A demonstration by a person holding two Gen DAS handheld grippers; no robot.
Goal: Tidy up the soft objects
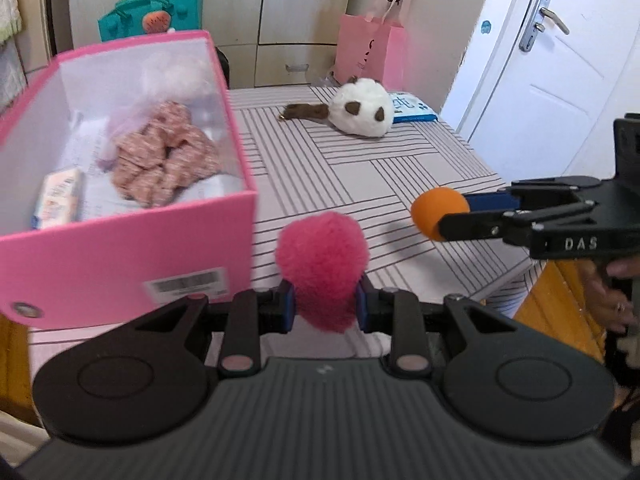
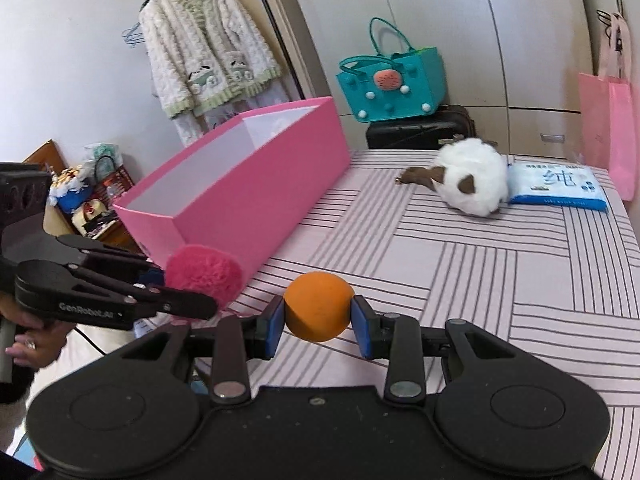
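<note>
Risks first, biggest down. Pink box (image 1: pixel 132 248) on bench (image 1: pixel 400 176), already part full w/ peach scrunchie (image 1: pixel 164 160), pale fluffy thing (image 1: pixel 176 76), small packet (image 1: pixel 60 200); could tip or slide if tongs knock near wall on way in, since box sits at bench edge. Panda plush (image 1: pixel 362 108), well right of box, bulky & soft: prob hard to pinch, may slip. Pompom (image 1: pixel 320 268), pinched in left tongs (image 1: pixel 326 304) just right of box corner; fur compresses, so grip may be on fluff only, could drop short of box. Orange ball (image 2: pixel 319 306), pinched in right tongs (image 2: pixel 319 322), further right of box; round, smooth, could squirt out & roll off bench.

Counts: 1 box, 1 panda, 1 tissue pack (image 2: pixel 558 188) beyond panda, 1 pompom, 1 ball, 2 tongs.
</note>
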